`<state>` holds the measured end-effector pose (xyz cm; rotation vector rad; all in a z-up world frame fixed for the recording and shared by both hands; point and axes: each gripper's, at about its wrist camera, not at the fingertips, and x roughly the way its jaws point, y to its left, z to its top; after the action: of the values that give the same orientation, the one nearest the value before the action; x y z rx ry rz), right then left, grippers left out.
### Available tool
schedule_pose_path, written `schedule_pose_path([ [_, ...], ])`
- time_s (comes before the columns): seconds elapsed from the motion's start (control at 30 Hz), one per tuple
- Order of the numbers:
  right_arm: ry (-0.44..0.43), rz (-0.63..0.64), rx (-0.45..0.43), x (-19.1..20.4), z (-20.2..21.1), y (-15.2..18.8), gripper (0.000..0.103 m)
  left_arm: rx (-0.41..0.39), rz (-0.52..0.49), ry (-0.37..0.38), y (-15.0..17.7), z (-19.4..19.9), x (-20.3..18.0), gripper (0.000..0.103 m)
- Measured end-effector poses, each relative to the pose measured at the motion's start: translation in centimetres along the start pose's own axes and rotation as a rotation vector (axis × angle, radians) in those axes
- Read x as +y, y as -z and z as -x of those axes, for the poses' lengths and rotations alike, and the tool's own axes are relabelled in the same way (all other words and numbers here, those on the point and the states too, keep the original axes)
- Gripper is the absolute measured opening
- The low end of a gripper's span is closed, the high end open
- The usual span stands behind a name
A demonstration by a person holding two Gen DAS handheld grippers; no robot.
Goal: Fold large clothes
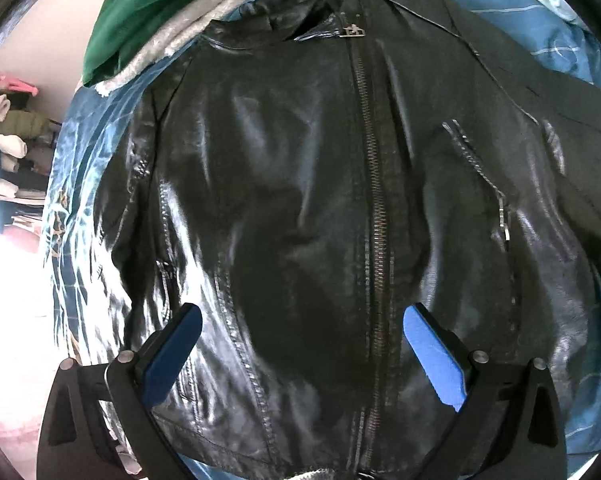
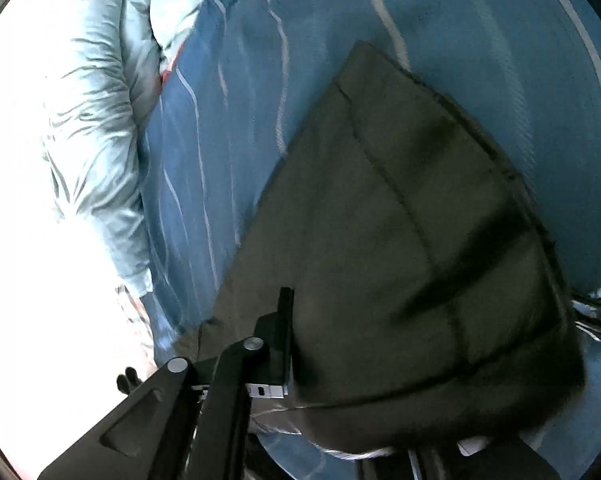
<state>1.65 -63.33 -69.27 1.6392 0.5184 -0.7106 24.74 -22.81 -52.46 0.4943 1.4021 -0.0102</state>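
Left gripper [image 1: 302, 334]: jaws spread wide above the black jacket [image 1: 300, 200], holding nothing.
Right gripper [image 2: 290, 320]: pinched shut on the dark sleeve [image 2: 400, 240].

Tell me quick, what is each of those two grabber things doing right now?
Left gripper: open, above the black leather jacket, holding nothing.
Right gripper: closed on the edge of the dark sleeve lying on the blue bedspread.

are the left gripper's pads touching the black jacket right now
Cannot tell. In the left wrist view the left gripper is open with its blue pads spread over the black leather jacket, but from above no contact or gap shows plainly.
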Motion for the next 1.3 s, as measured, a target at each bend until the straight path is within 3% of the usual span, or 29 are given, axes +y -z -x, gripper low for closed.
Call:
schedule_pose_path([
  [0.17, -0.072, -0.027, -0.107, 3.3, 4.2, -0.7, 0.005, -0.026, 0.049, -0.002, -0.1, 0.3, 1.8, 0.103],
  [0.3, -0.113, 0.052, -0.082, 9.4, 4.7, 1.4, 0.005, -0.007, 0.121, 0.004, 0.9, 0.0, 4.0, 0.103],
  [0.43, -0.150, 0.191, -0.014, 17.6, 3.9, 6.1, 0.005, 0.023, 0.173, -0.011, 2.1, -1.3, 7.0, 0.103],
  [0.5, -0.160, 0.288, 0.037, 22.1, 2.5, 9.6, 0.005, 0.017, 0.217, -0.024, 2.5, -1.8, 9.3, 0.103],
  [0.63, -0.098, 0.551, 0.146, 30.2, -3.6, 18.3, 0.005, -0.029, 0.317, -0.085, 2.5, -2.3, 14.8, 0.103],
  [0.77, 0.007, 0.850, 0.296, 34.9, -12.5, 30.7, 0.005, -0.029, 0.404, -0.123, 2.6, -3.9, 20.2, 0.103],
  [0.93, 0.234, 1.165, 0.450, 31.7, -21.9, 46.1, 0.005, -0.005, 0.469, -0.115, 4.1, -5.4, 25.2, 0.103],
  [1.0, 0.337, 1.271, 0.540, 29.7, -26.2, 51.8, 0.013, 0.002, 0.480, -0.116, 4.8, -5.8, 26.8, 0.103],
  [1.07, 0.439, 1.322, 0.663, 27.4, -29.2, 55.1, 0.024, 0.006, 0.485, -0.114, 5.4, -5.8, 28.1, 0.103],
  [1.1, 0.444, 1.320, 0.687, 26.6, -29.0, 55.7, 0.035, 0.004, 0.483, -0.112, 5.7, -5.8, 28.7, 0.103],
  [1.2, 0.339, 1.232, 0.795, 27.1, -27.3, 55.6, 0.065, -0.003, 0.474, -0.097, 6.1, -5.4, 29.7, 0.103],
  [1.3, 0.218, 1.121, 0.840, 28.5, -23.0, 53.0, 0.070, -0.012, 0.464, -0.052, 5.6, -5.0, 29.9, 0.103],
])
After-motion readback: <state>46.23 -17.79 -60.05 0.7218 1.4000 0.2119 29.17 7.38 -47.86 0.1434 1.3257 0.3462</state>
